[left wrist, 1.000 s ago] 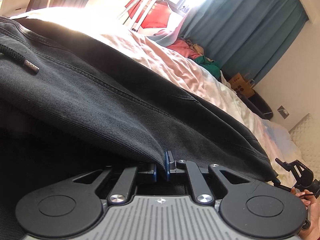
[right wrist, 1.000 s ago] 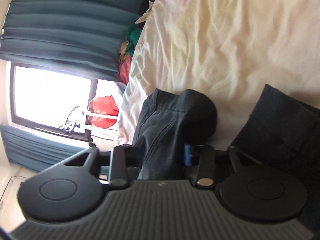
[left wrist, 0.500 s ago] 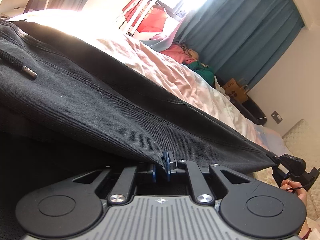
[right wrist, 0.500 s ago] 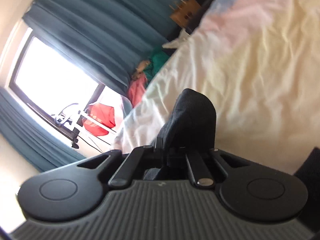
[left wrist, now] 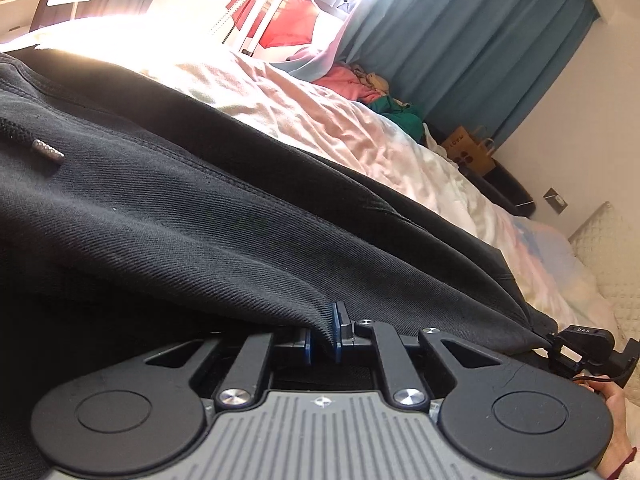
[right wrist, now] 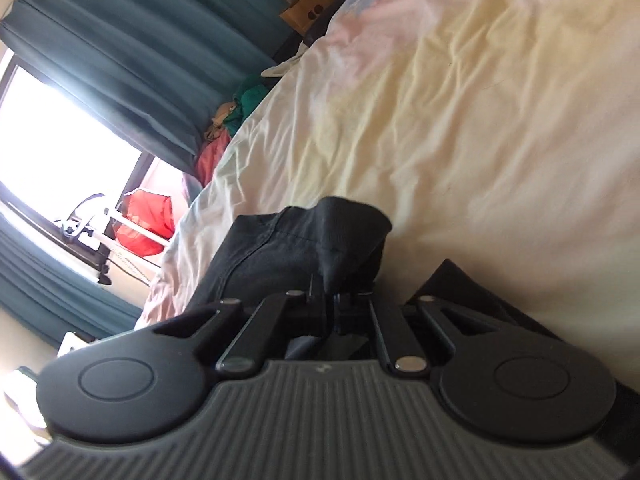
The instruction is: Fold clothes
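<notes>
Left tool: the left tool (left wrist: pixel 325 334) is clenched on a fold of the black garment (left wrist: pixel 224 216); its blue pads (left wrist: pixel 338 330) pinch the twill edge between them.
Right tool: the right tool (right wrist: pixel 329 294) is clenched on another bunched corner of the same black cloth (right wrist: pixel 320 240), which stands up in a peak just above the jaws.
Right tool seen from the left: it shows at the far right end of the cloth's edge (left wrist: pixel 582 342), gripping the hem, with the person's hand (left wrist: pixel 612 420) just behind it.
Garment: dark, heavy twill with stitched seams, stretched out between the two tools along its near edge and draped over the bed (left wrist: pixel 360 136).
Drawstring: a black cord with a metal tip (left wrist: pixel 48 152) lies on the cloth toward the left side.
Bed: covered with a crumpled pale sheet (right wrist: pixel 460 120), cream and pink, bare beyond the garment toward the far edge.
Far edge of the bed: a heap of pink and green clothes (left wrist: pixel 372 88) lies there, next to the curtain.
Room: teal curtains (left wrist: pixel 480 48) hang beside a bright window; a red cloth (left wrist: pixel 288 24) hangs on a white rack near it.
Floor past the bed: a brown paper bag (left wrist: pixel 470 152) stands by the wall.
</notes>
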### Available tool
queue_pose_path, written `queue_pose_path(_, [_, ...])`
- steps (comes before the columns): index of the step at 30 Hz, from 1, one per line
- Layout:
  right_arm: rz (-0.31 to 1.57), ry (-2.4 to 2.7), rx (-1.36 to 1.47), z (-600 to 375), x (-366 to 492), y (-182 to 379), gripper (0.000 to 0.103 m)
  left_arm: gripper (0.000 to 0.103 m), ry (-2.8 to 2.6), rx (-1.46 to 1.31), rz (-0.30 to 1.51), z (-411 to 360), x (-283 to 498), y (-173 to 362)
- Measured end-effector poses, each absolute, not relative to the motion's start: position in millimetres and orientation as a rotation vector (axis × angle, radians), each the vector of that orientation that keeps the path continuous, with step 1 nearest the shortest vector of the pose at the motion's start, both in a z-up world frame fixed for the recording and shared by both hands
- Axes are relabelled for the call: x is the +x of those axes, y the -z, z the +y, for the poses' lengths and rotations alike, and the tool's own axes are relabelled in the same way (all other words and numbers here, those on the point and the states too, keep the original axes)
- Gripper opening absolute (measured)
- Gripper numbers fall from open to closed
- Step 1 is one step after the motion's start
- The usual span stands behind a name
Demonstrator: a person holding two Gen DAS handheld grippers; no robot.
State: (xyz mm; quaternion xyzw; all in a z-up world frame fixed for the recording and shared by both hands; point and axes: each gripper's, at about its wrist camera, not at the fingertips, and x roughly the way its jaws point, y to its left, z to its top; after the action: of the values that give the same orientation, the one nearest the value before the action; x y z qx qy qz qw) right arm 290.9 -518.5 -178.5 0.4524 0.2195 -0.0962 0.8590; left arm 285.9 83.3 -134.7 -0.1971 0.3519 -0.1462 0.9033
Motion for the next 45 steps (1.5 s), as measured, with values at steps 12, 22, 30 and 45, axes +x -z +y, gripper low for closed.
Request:
queue_pose_path(12, [0.481, 0.205, 0.532, -447.6, 216.0, 85.0, 0.012, 0.05, 0.205, -0.198, 0.671, 70.9, 220.3, 59.5])
queue_pose_path(22, [0.488, -0.075, 0.333, -372.0, 132.0, 33.3, 0.012, 0.061, 0.086, -0.067, 0.559, 82.9, 114.0, -9.1])
queue_pose_path(30, [0.439, -0.151, 0.31, -349.2, 94.2, 16.4, 0.059, 0.08, 0.09, -0.107, 0.578, 124.7, 49.9, -27.1])
queue_pose_path(45, [0.494, -0.124, 0.399, -359.1, 107.8, 33.7, 0.062, 0.094, -0.366, -0.763, 0.849, 356.0, 1.3, 24.9])
